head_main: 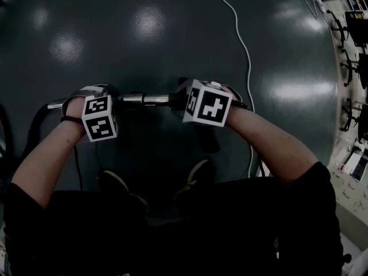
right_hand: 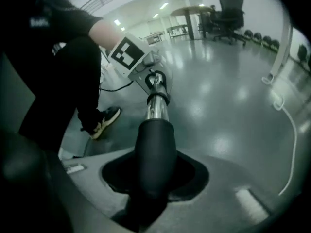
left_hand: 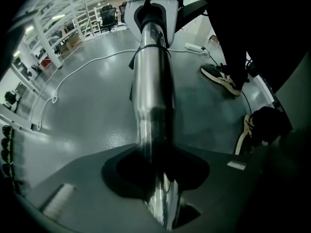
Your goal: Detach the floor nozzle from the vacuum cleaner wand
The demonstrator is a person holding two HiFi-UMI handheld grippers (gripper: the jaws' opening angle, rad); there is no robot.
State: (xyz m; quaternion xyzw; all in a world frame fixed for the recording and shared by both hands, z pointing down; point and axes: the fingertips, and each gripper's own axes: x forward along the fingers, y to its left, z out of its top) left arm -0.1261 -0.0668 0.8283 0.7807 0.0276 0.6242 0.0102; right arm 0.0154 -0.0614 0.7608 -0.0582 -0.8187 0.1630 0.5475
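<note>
Glossy dark-grey floor (head_main: 144, 39), thin white cable (head_main: 249, 62) trailing across it. Black swivel office chair (right_hand: 232, 11) far back. Black light-soled sneaker (left_hand: 221, 77) nearby.

Under me lies a glossy dark grey floor (head_main: 144, 39) (bright glare patches), a white cable (head_main: 248, 50) trailing across it. Farther off stand a black office chair (right_hand: 231, 8) and table (right_hand: 190, 11).

The glossy dark grey floor (head_main: 144, 33) carries a white cable (head_main: 246, 50) that snakes across it. A person's two shoes (head_main: 119, 183) stand on it.
</note>
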